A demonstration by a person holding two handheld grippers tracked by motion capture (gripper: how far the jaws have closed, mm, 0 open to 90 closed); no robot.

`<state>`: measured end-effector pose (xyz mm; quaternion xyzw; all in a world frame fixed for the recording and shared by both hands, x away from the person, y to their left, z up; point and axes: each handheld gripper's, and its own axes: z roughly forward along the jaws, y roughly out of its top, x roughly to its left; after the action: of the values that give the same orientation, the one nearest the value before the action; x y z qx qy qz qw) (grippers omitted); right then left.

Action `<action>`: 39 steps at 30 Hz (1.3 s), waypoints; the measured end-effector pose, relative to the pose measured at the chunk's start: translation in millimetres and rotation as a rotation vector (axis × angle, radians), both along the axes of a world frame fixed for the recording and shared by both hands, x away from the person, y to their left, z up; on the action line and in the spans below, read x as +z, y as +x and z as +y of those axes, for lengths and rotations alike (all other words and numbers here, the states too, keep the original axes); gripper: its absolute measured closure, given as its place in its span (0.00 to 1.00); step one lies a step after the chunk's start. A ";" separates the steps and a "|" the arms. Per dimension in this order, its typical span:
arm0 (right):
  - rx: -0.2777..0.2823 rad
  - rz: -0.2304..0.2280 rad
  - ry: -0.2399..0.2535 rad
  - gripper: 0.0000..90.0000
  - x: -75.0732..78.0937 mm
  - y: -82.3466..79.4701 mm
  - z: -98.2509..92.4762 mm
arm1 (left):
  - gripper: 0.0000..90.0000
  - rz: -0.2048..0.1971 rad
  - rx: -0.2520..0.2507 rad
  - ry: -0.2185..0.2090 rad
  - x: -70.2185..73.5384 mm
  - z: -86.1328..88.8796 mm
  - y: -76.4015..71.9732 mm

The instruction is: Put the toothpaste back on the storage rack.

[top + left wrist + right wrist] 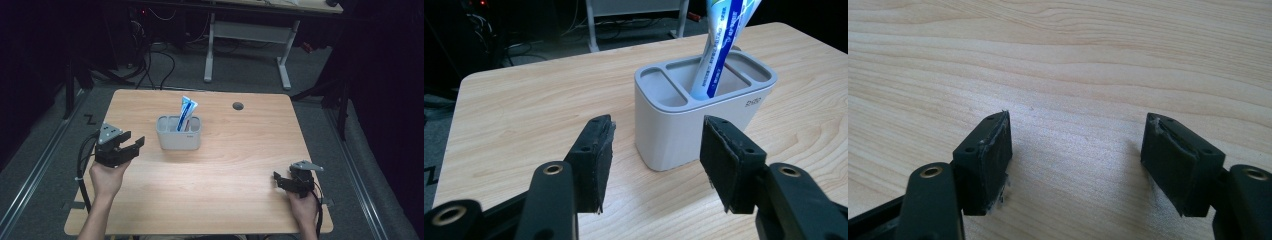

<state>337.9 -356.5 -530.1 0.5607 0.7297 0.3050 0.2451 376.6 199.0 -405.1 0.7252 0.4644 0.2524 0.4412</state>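
1. High view: the wooden table (210,200) carries everything, its near edge at the person's side.
2. The grey holder (179,134) stands upright near the middle of the far half, well in from every edge; in the left gripper view its top shows three compartments.
3. The left gripper (134,145), near the left edge, points at the holder; its jaws stand partly apart with nothing between them, just short of the holder's wall.
4. The right gripper (278,178) rests near the near right corner, jaws wide over bare wood.
5. The blue-and-white toothpaste tube (186,114) leans upright in the middle compartment.
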 end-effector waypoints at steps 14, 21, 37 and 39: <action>0.000 0.000 0.000 0.32 0.0 0.0 0.0 | 0.49 0.002 0.025 -0.010 -9.3 7.6 -7.2; 0.000 0.000 -0.001 0.32 0.0 0.0 0.0 | 0.49 0.008 0.036 -0.017 -13.7 11.5 -9.9; -0.001 0.000 0.000 0.32 0.0 -0.1 0.0 | 0.48 0.037 0.046 -0.063 -25.8 18.1 -14.0; -0.001 0.000 0.000 0.32 0.0 -0.1 0.0 | 0.48 0.039 0.050 -0.066 -27.1 18.8 -14.7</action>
<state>337.9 -356.5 -530.0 0.5610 0.7297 0.3047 0.2452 361.9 217.8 -432.2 0.7032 0.4991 0.2336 0.4492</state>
